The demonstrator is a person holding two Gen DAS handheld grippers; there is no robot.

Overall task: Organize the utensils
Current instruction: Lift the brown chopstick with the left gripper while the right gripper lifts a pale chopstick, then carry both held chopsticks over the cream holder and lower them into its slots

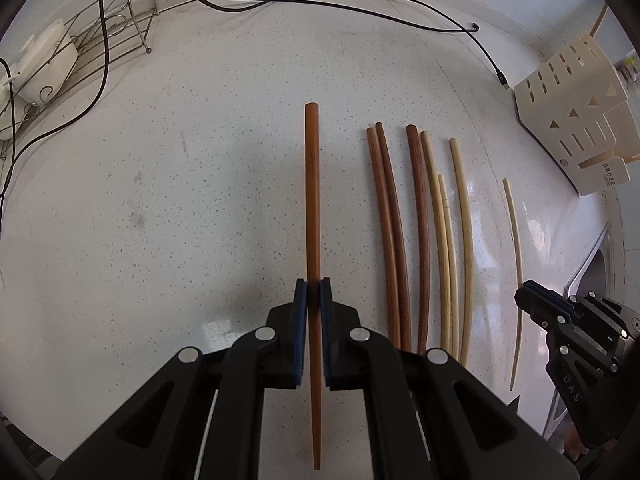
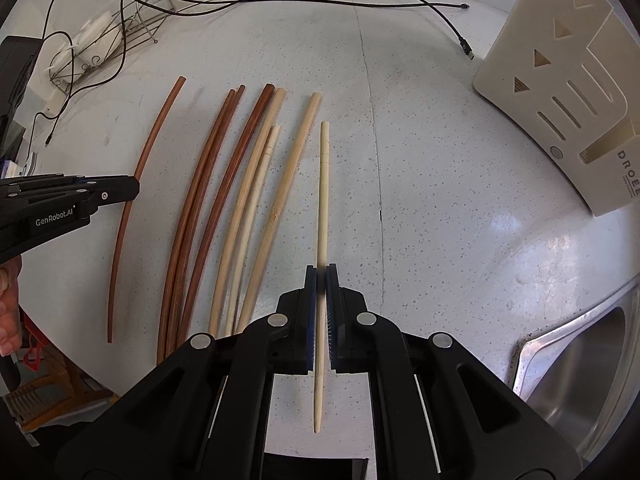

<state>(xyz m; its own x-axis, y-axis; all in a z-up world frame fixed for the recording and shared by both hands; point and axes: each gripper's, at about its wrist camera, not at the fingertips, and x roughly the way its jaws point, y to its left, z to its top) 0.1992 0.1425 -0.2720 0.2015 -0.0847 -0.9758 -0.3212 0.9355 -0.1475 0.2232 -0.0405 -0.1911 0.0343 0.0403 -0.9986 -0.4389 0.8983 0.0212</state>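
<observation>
My left gripper (image 1: 313,288) is shut on a reddish-brown chopstick (image 1: 312,200), which runs straight away from me over the white counter. The right wrist view shows that same chopstick (image 2: 148,168) far left with the left gripper (image 2: 134,189) on it. My right gripper (image 2: 321,274) is shut on a pale bamboo chopstick (image 2: 323,184); in the left wrist view this chopstick (image 1: 514,232) lies at the far right with the right gripper (image 1: 524,292) on it. Between them lie three dark brown chopsticks (image 1: 394,232) and three pale ones (image 1: 452,240), side by side.
A cream slotted utensil holder (image 2: 560,92) stands at the back right. A steel sink (image 2: 576,364) opens at the right front. A wire rack with white bowls (image 1: 60,64) sits at the back left, and black cables (image 1: 280,0) trail across the counter's far side.
</observation>
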